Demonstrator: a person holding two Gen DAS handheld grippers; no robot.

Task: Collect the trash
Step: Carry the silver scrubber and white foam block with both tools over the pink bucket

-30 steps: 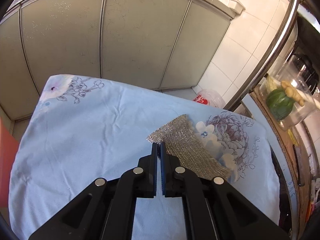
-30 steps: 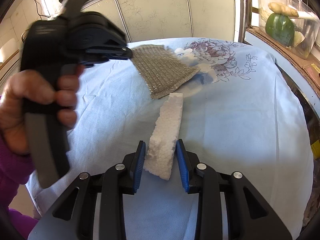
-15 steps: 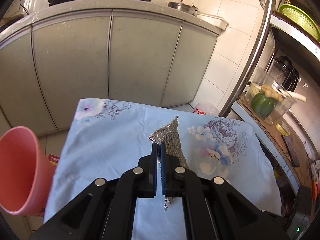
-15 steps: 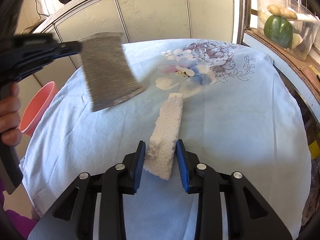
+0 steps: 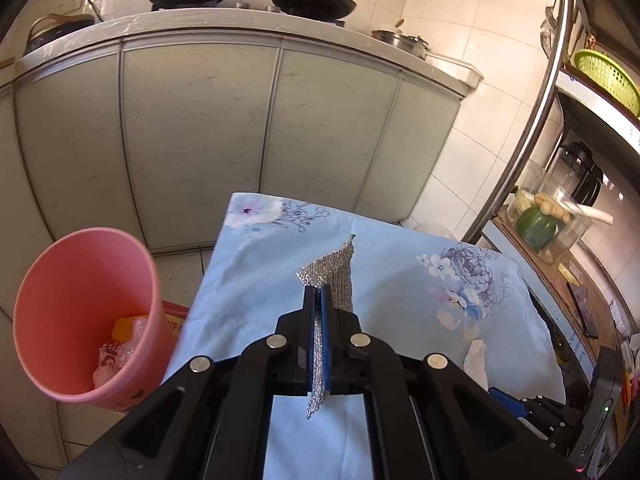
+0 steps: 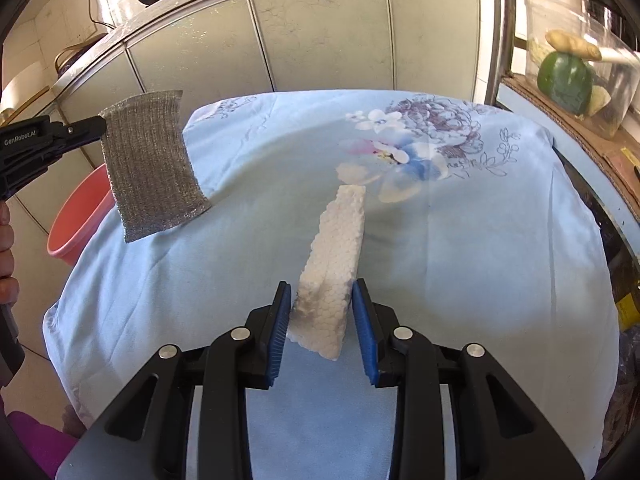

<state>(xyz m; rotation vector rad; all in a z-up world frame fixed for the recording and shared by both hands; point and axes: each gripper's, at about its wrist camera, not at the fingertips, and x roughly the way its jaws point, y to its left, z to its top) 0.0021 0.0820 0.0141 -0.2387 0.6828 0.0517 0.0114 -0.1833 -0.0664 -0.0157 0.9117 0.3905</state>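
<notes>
Leftmost, a pink bin (image 5: pixel 86 320) stands on the tiled floor just beside the desk's left edge, with some wrappers lying at its bottom. The desk is covered by a pale blue cloth (image 6: pixel 460 280) printed with flowers.

Next, the left gripper (image 5: pixel 318 300) hangs in the air over the left part of the desk, its fingers (image 5: pixel 309 320) pressed together on a silver mesh scrubber (image 5: pixel 334 276). From the right wrist view the scrubber (image 6: pixel 150 164) hangs flat like a flag from the fingertips, lifted clear of the cloth, with the bin (image 6: pixel 78 220) partly hidden behind and below it. A hand (image 6: pixel 6 256) grips that tool at the picture's far left edge.

Toward the middle, a long white foam block (image 6: pixel 334 272) lies on the cloth. The right gripper (image 6: pixel 322 304) sits low over its near end, blue-padded fingers (image 6: pixel 280 320) part-way apart on either side of the block; the right pad touches it, and a thin gap shows on the left, so whether it is clamped cannot be told.

At the right, a clear box (image 6: pixel 580 72) holding a green vegetable and ginger sits on a side shelf. Behind the desk run grey cabinet doors (image 5: pixel 200 140) with two black woks (image 5: pixel 312 0) on top.
</notes>
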